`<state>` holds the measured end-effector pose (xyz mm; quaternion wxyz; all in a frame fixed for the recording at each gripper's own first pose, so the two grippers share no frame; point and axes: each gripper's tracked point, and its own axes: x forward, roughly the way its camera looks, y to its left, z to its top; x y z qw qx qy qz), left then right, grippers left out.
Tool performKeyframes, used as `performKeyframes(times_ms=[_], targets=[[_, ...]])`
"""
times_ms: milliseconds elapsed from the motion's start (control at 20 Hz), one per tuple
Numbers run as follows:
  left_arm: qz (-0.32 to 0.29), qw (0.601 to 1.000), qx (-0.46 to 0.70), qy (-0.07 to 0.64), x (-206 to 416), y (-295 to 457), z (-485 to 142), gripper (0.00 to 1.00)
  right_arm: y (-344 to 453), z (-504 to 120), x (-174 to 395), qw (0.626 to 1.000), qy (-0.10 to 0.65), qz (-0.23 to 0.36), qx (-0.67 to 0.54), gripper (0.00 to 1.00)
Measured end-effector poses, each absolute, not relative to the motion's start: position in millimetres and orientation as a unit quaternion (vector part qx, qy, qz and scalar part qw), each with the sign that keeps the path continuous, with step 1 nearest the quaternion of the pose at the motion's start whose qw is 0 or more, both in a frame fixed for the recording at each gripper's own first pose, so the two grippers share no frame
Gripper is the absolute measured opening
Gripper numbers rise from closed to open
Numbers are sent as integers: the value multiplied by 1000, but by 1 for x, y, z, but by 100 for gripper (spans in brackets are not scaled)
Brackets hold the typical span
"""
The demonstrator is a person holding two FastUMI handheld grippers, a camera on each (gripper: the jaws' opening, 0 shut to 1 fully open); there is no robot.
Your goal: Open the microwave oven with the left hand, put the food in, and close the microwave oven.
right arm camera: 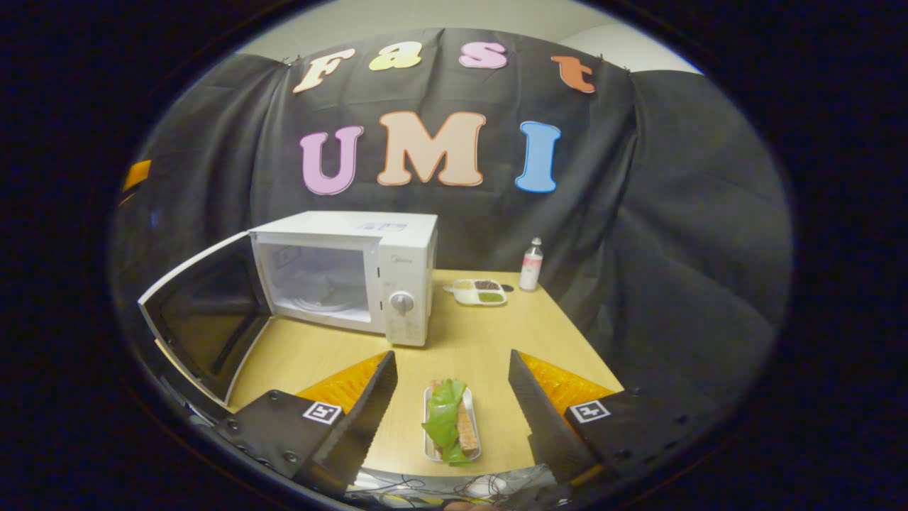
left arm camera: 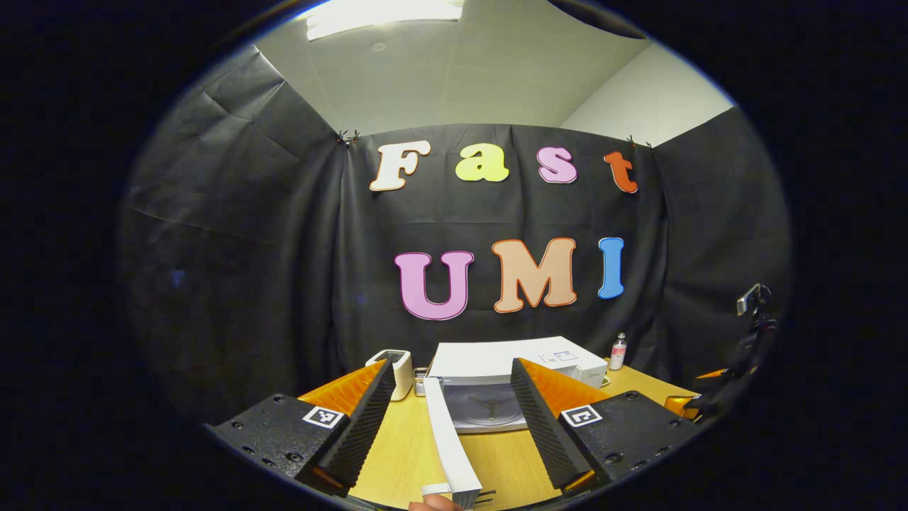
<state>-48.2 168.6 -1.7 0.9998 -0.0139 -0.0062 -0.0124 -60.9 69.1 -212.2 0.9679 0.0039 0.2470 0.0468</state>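
The white microwave stands on the wooden table with its door swung wide open to the left. In the left gripper view the microwave faces me, its door edge-on between my fingers, the glass turntable visible inside. My left gripper is open around the door's edge, not pressing it. A small white tray with a sandwich and green lettuce lies on the table between the fingers of my right gripper, which is open and touches nothing.
A divided dish of food and a small bottle stand right of the microwave. A white box-shaped appliance sits left of the microwave. A camera on a stand rises at the table's right. Cables lie at the near table edge.
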Motion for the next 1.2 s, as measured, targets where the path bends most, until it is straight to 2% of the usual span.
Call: performKeyframes(times_ms=[450,550,950,1100,1200], targets=[[-11,1000,-17,5,-45,165,-9,95,68,-291,-63,945,324,42,21,100],[-9,1000,-18,12,-47,167,-15,96,65,-304,-63,939,340,35,23,98],[2,999,-35,31,-46,177,-28,95,68,-345,-69,922,385,34,11,100],[11,999,-27,41,-48,185,-37,94,69,-357,-67,919,394,36,4,83],[13,998,-27,47,-49,185,-42,96,72,-362,-71,915,402,40,3,82]])
